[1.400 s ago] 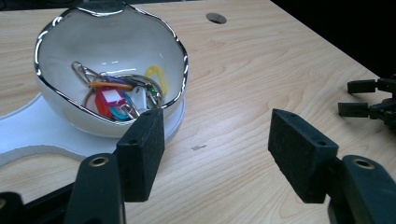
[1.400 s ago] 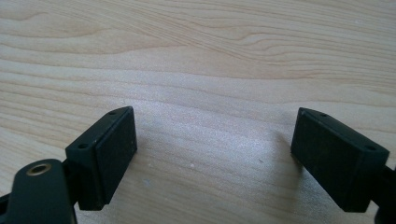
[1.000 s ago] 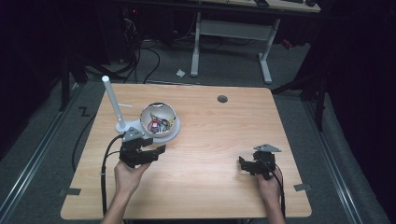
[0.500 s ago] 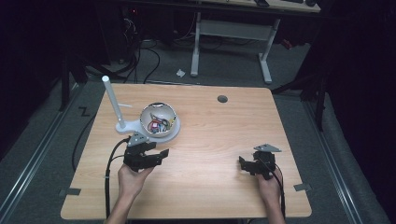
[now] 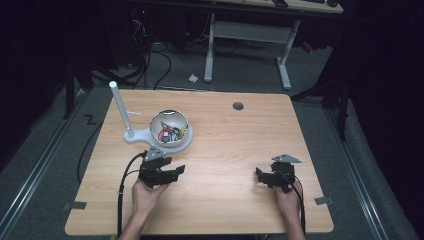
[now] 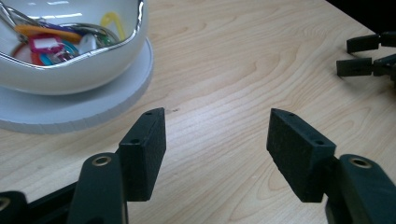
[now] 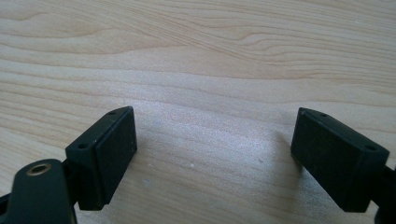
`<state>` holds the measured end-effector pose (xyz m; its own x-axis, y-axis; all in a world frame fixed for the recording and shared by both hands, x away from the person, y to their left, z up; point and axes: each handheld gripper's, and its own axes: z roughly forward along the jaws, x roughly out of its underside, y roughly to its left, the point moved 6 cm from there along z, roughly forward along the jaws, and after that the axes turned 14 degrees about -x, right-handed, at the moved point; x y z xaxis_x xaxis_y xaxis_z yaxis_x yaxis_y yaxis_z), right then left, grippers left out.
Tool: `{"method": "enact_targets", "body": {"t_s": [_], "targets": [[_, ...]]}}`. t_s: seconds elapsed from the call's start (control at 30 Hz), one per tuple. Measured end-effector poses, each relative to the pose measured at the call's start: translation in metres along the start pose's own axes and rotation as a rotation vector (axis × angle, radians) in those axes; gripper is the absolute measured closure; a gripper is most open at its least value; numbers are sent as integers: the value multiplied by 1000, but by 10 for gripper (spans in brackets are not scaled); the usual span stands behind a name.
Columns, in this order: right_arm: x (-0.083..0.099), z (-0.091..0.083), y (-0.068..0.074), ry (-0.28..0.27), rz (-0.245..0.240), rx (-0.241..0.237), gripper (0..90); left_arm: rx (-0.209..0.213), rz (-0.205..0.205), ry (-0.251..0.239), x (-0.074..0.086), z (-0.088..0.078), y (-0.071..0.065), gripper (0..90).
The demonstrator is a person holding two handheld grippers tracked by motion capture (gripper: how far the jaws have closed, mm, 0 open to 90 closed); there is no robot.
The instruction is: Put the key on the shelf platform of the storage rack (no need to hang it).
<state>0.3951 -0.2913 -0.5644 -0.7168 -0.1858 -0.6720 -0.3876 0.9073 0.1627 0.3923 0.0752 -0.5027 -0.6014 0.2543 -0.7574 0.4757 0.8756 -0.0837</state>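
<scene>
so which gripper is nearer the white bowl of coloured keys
Left. The left gripper sits just in front of the white bowl of coloured keys, jaws open. The right gripper rests far across the wooden table.

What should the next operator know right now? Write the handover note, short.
Left gripper: open, empty, just short of the white bowl.
Right gripper: open, empty, low over bare table at the right, far from the bowl.
The bowl sits on a white stand base with an upright white post; it holds colourful keyrings.
Done: nothing gripped yet.
Left: probably reach into the bowl with the left gripper.
</scene>
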Motion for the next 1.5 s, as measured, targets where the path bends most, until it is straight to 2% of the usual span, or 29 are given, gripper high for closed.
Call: {"method": "enact_targets", "body": {"t_s": [0.17,0.23,0.5,0.73,0.87,0.97,1.23,1.37,1.43,1.5], "targets": [[0,0,0,0,0,0,143,5,0,8,4,5,-3,381],[0,0,0,0,1,1,143,-3,9,15,6,7,-3,381],[0,0,0,0,1,0,143,-13,5,16,7,13,-5,381],[0,0,0,0,0,0,143,-45,17,40,17,24,-5,382],[0,0,0,0,1,1,143,-69,48,65,28,32,-7,381],[0,0,0,0,1,0,143,-83,49,69,31,35,-6,381],[0,0,0,0,0,1,143,-124,68,63,36,40,-4,377],[0,0,0,0,1,1,143,-135,61,73,42,45,-2,369],[0,0,0,0,1,0,143,-146,59,49,44,45,-1,370],[0,0,0,0,2,0,143,-173,83,38,44,46,-3,368]]}}
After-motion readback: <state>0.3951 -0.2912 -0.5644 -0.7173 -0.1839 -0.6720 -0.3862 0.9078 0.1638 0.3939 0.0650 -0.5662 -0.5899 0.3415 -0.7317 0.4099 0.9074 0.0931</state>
